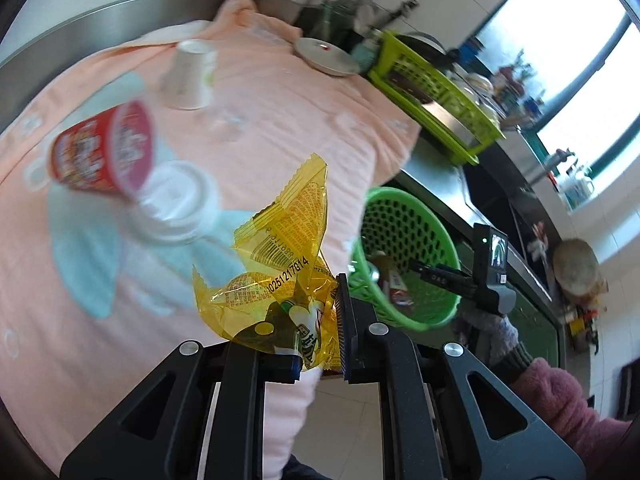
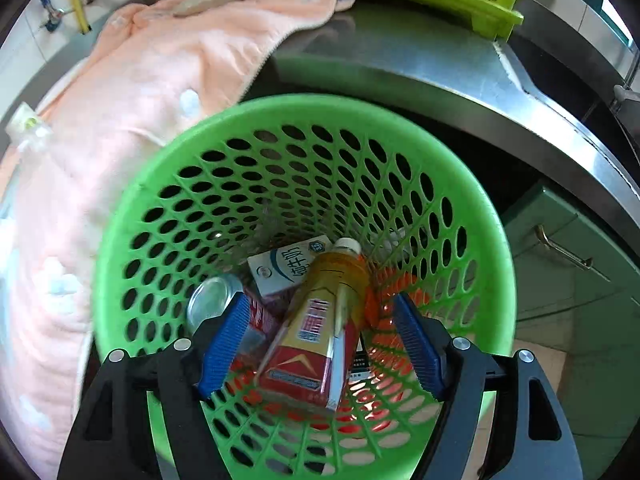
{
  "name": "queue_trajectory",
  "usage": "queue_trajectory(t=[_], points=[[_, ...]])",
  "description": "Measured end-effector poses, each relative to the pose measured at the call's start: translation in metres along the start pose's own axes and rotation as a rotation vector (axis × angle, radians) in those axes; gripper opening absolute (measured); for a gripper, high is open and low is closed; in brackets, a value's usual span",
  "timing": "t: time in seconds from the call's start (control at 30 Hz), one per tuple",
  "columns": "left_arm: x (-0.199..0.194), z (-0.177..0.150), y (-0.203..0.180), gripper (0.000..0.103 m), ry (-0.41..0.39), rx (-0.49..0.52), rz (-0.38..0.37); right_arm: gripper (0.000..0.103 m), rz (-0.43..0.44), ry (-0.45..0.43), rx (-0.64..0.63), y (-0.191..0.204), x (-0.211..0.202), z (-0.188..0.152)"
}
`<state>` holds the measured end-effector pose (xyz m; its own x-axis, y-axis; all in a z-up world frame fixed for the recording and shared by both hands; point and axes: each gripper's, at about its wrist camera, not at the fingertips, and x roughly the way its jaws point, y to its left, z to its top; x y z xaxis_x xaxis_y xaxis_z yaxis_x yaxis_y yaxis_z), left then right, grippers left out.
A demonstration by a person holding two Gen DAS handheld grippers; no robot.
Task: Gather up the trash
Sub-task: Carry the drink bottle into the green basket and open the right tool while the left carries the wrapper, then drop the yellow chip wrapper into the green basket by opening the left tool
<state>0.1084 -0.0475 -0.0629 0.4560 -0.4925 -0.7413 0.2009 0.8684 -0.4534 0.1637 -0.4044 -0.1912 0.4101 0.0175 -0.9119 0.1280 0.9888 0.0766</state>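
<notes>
My left gripper [image 1: 320,344] is shut on a crumpled yellow snack wrapper [image 1: 280,248], held above the pink towel [image 1: 260,120] just left of the green perforated basket [image 1: 400,196]. My right gripper [image 2: 320,320] hangs open over the basket [image 2: 304,106]; its blue pads [image 2: 224,340] stand clear of an amber drink bottle [image 2: 332,292] lying between and below them. A milk carton [image 2: 284,268] and a can [image 2: 212,300] also lie in the basket. On the towel are a red cup on its side [image 1: 100,148], a white paper cup [image 1: 192,76] and a white lid [image 1: 176,204].
A lime dish rack [image 1: 432,92] and a metal lid [image 1: 326,56] sit behind the towel on the steel counter [image 2: 400,60]. Green cabinet doors with a handle [image 2: 564,248] are to the right of the basket. A person's pink sleeve [image 1: 560,396] is at lower right.
</notes>
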Motion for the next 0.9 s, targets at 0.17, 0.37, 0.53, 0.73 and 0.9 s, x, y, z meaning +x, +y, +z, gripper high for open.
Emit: queue_trajectory(t=[0.17,0.37,0.53,0.73,0.9], points=[[0.045,0.017,-0.044,0.013,0.051,0.088,-0.05,0.073,-0.005,-0.056,-0.026,0.004,-0.038,-0.007],[0.116,0.033,-0.096,0.013,0.137,0.181,-0.081,0.075,-0.018,-0.12,-0.055,0.003,-0.078,-0.013],[0.169,0.04,-0.125,0.013,0.195,0.229,-0.072,0.076,-0.006,-0.149,-0.042,-0.002,-0.099,-0.021],[0.214,0.043,-0.142,0.018,0.254,0.24,-0.04,0.076,-0.008,-0.154,-0.03,-0.013,-0.108,-0.03],[0.224,0.042,-0.142,0.043,0.259,0.237,-0.03,0.076,-0.01,-0.149,-0.01,-0.023,-0.108,-0.036]])
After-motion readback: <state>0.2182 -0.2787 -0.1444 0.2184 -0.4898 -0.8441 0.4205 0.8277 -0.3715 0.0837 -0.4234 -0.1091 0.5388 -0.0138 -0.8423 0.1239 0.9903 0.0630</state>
